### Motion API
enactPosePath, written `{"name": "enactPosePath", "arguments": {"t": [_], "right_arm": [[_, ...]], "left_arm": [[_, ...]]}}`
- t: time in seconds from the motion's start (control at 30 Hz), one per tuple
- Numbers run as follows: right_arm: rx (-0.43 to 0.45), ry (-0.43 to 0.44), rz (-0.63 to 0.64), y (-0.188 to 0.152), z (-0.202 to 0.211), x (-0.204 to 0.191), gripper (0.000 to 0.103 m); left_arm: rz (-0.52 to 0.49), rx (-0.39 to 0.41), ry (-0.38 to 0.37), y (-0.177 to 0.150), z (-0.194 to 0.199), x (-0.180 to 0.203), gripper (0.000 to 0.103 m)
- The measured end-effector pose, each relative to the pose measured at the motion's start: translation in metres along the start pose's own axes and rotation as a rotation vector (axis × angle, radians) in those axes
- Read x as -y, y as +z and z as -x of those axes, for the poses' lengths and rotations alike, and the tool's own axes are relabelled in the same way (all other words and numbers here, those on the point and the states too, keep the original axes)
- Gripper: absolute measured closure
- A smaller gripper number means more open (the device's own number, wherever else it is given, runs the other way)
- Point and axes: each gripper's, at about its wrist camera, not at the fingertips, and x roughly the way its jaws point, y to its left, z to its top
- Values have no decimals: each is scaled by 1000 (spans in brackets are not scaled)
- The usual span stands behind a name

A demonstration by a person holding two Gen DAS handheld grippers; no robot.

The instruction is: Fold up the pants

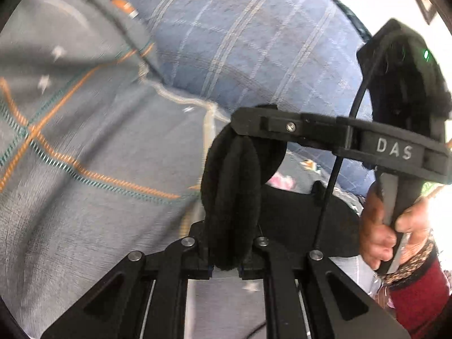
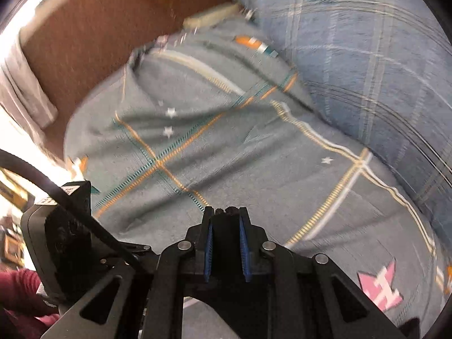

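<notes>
So the black fuzzy fabric pants (image 1: 230, 197) are bunched up into thick rounded folds, standing up on edge in the left wrist view, with more of the dark cloth spread low behind them, above the grey patterned bedspread. Fleece-like texture, no print or pattern visible. In the right wrist view only a small black tuft (image 2: 226, 212) of cloth shows, pressed between two blue pads. Can't tell waistband from legs, everything's motion-blurred.

Black tongs (image 2: 227, 243), blue pads (image 2: 208, 251); maroon sleeve (image 1: 418, 299).
</notes>
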Motion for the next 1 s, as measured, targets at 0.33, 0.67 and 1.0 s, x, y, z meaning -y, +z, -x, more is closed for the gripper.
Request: {"name": "enactPosePath", "arguments": {"t": [0.33, 0.67, 1.0], "right_arm": [[220, -14, -191, -70, 121, 67, 85], [194, -242, -486, -177, 151, 187, 83], [363, -324, -538, -194, 211, 169, 64]], "left_arm": [[-186, -57, -87, -14, -37, 131, 92], [-354, -199, -27, -71, -116, 207, 81], [-318, -141, -93, -69, -27, 171, 59]]}}
